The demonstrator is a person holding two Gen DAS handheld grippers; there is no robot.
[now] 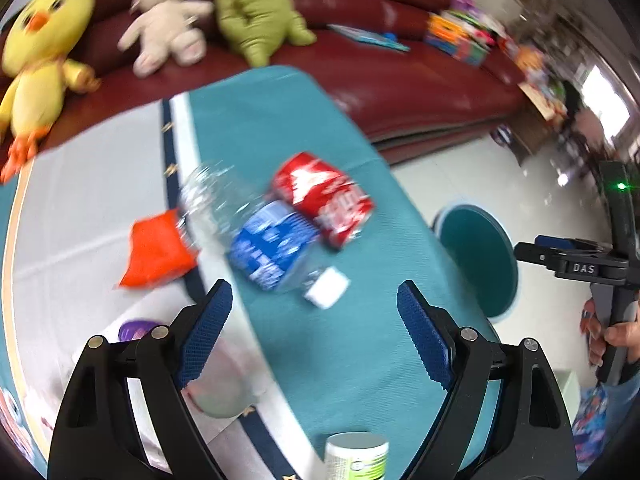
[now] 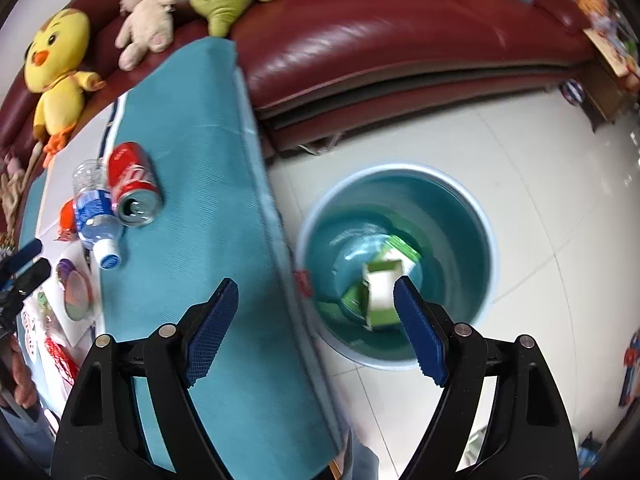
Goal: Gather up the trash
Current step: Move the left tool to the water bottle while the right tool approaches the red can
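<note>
A red soda can [image 1: 326, 198] [image 2: 134, 182] lies on its side on the teal table cloth [image 1: 352, 352], touching a clear plastic bottle [image 1: 260, 236] [image 2: 94, 212] with a blue label and white cap. An orange wrapper [image 1: 156, 254] lies left of the bottle. My left gripper [image 1: 314, 308] is open and empty, just short of the bottle. My right gripper [image 2: 316, 300] is open and empty, over the table edge and the teal trash bin [image 2: 476, 208] on the floor. A green and white carton [image 2: 382, 288] lies inside the bin. The bin also shows in the left wrist view [image 1: 476, 256].
A white cup with a green label [image 1: 356, 460] stands at the table's near edge. A purple lid [image 1: 134, 330] and a bowl [image 2: 76, 294] sit on the white part of the cloth. A red sofa [image 2: 360, 48] with plush toys [image 1: 40, 60] runs behind the table.
</note>
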